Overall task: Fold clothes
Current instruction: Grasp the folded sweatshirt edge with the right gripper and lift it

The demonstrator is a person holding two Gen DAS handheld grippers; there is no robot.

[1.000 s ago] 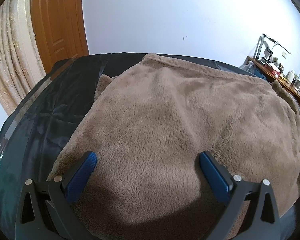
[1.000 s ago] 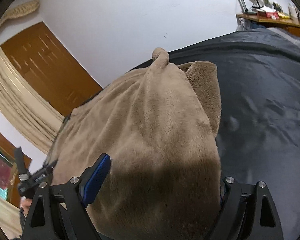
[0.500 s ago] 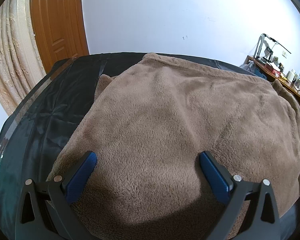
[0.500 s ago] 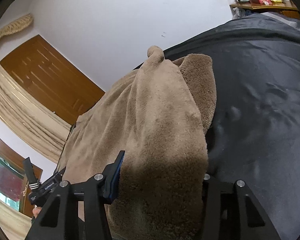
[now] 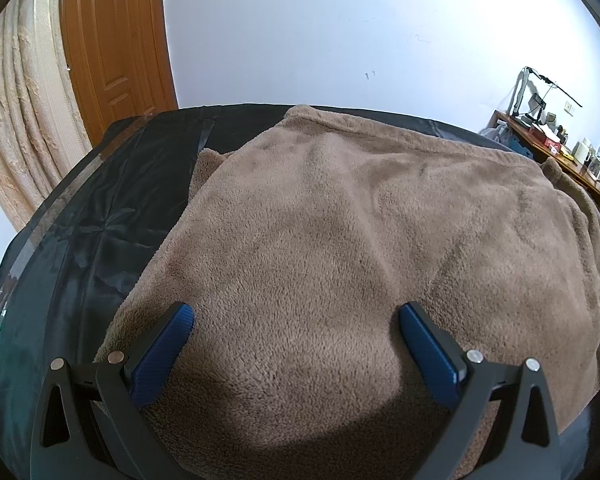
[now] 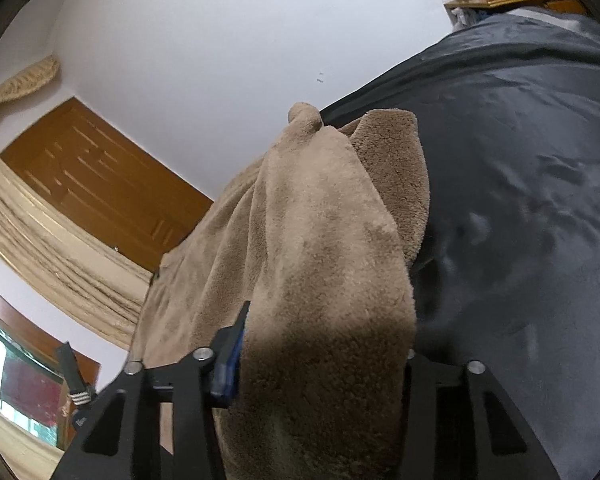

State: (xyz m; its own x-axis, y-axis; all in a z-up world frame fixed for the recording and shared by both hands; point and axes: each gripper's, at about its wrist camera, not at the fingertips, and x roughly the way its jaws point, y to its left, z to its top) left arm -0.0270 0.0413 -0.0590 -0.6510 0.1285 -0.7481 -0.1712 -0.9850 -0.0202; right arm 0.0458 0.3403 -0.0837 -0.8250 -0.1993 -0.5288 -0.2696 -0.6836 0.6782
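The right tongs (image 6: 320,364) are closing on a bunched edge of the fleece (image 6: 312,240), which fills the gap; the left tongs (image 5: 296,344) gape, unclenched, over its near hem. It lies spread on the dark bed (image 5: 100,220), running away toward the wall. Grasping step; next, likely, the left pinches before lifting.

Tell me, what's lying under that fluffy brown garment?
A shiny black sheet shows around the brown fleece garment, running under its edges. Whatever lies beneath the middle of the fleece is covered, so it cannot be seen.
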